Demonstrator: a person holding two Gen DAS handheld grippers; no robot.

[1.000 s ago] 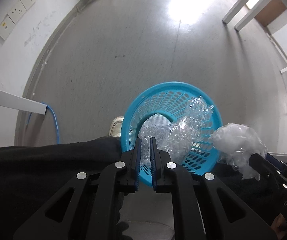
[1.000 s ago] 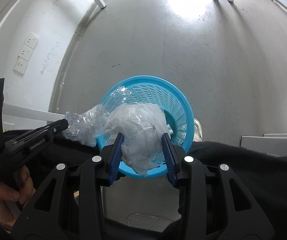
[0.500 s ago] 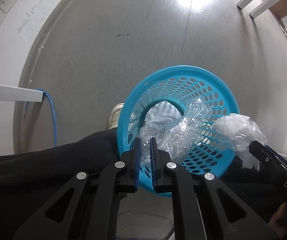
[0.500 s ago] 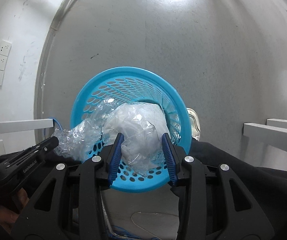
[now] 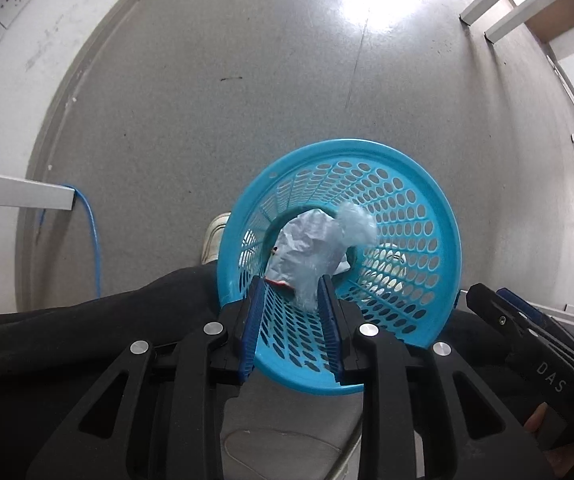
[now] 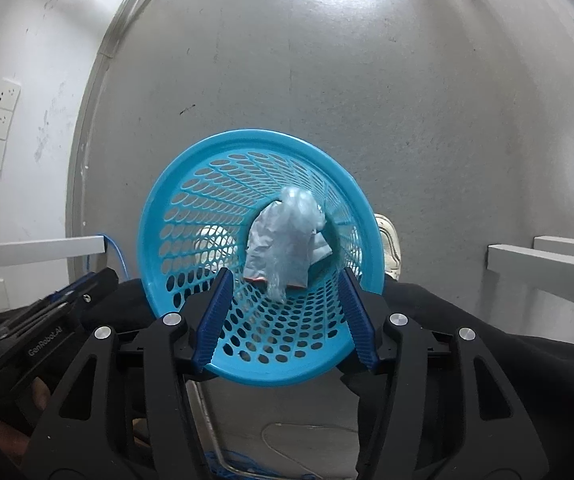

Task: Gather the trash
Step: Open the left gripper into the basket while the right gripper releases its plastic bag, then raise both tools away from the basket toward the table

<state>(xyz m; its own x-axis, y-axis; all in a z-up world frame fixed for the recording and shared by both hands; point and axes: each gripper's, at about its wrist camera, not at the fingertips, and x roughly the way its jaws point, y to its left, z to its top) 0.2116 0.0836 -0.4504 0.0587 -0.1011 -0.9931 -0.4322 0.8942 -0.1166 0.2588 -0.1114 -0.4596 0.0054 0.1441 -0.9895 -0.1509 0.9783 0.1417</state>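
Left wrist view looks straight down into a blue basket (image 5: 427,208) standing on the grey floor (image 5: 247,92). The left gripper (image 5: 291,322) has just been opening; its jaws stand apart over the near rim with nothing pinched between them. Crumpled clear plastic (image 5: 319,248) lies loose inside the basket, down near its bottom, blurred. The right gripper (image 5: 527,344) shows at the lower right edge of this view.

From the right wrist view, the right gripper (image 6: 285,314) has also just been opening, and its jaws are spread wide above the basket (image 6: 191,216), empty. The plastic (image 6: 287,240) sits deep inside, clear of both pads. A white shoe (image 6: 389,248) shows just beside the basket, and a blue cable (image 5: 91,240) runs along the wall.
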